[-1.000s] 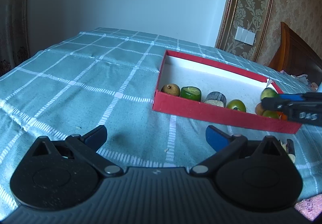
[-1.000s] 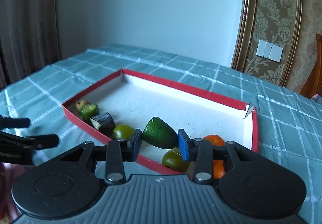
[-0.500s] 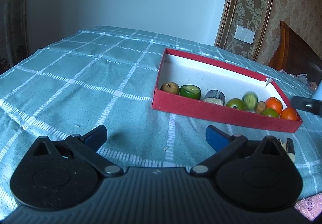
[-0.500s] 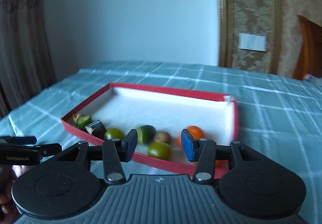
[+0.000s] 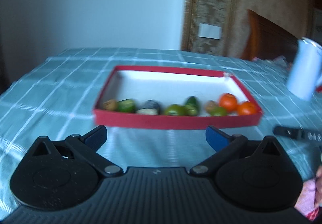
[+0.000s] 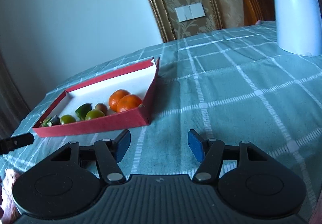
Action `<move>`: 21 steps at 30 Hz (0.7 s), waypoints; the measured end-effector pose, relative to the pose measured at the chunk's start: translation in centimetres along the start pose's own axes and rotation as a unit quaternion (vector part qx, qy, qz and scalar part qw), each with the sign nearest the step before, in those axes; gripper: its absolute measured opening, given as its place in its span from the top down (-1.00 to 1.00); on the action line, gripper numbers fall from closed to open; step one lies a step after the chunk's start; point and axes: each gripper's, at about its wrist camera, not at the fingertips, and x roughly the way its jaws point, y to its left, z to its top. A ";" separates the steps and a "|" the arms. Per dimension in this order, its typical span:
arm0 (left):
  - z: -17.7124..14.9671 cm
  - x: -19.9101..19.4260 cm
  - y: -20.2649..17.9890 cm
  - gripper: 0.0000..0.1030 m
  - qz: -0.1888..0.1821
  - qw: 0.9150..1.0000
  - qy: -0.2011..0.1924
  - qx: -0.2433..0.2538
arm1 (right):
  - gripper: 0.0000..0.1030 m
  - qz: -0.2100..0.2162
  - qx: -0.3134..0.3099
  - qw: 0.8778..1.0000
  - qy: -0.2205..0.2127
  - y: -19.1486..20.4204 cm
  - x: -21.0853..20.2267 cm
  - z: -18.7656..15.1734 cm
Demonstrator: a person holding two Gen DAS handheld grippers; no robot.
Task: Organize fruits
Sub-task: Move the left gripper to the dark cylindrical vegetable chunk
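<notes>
A teal checked cloth covers the tabletop [image 6: 231, 91]. On it sits a shallow red tray [image 5: 177, 122] with a white floor, its fruits lined along the near wall: two oranges [image 6: 124, 101] touching at the right end, then green fruits [image 5: 175, 110], a small brown one [image 5: 110, 104] and a dark cut piece [image 5: 150, 106]. A white kettle [image 6: 295, 12] stands well apart. The left gripper [image 5: 156, 136] and right gripper [image 6: 159, 144] hover before the tray, fingers spread wide, holding nothing.
</notes>
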 end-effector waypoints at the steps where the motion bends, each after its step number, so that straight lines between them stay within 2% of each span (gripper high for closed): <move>1: 0.0 0.1 -0.9 -1.00 0.002 1.000 -0.003 0.014 | -0.21 -0.005 0.004 1.000 -0.006 -0.1 -0.1 0.0; 8: -0.4 1.8 -5.5 -1.00 0.005 0.998 0.013 0.059 | -0.26 -0.015 0.010 1.000 0.012 -0.1 0.4 -0.1; 12: -0.6 2.9 -6.9 -1.00 0.013 0.997 0.029 0.074 | -0.32 -0.007 0.015 1.000 0.011 -0.4 0.4 -0.1; 21: -0.9 3.5 -9.5 -1.00 0.012 0.994 0.033 0.103 | -0.35 0.008 0.031 0.999 0.007 -0.9 0.1 -0.1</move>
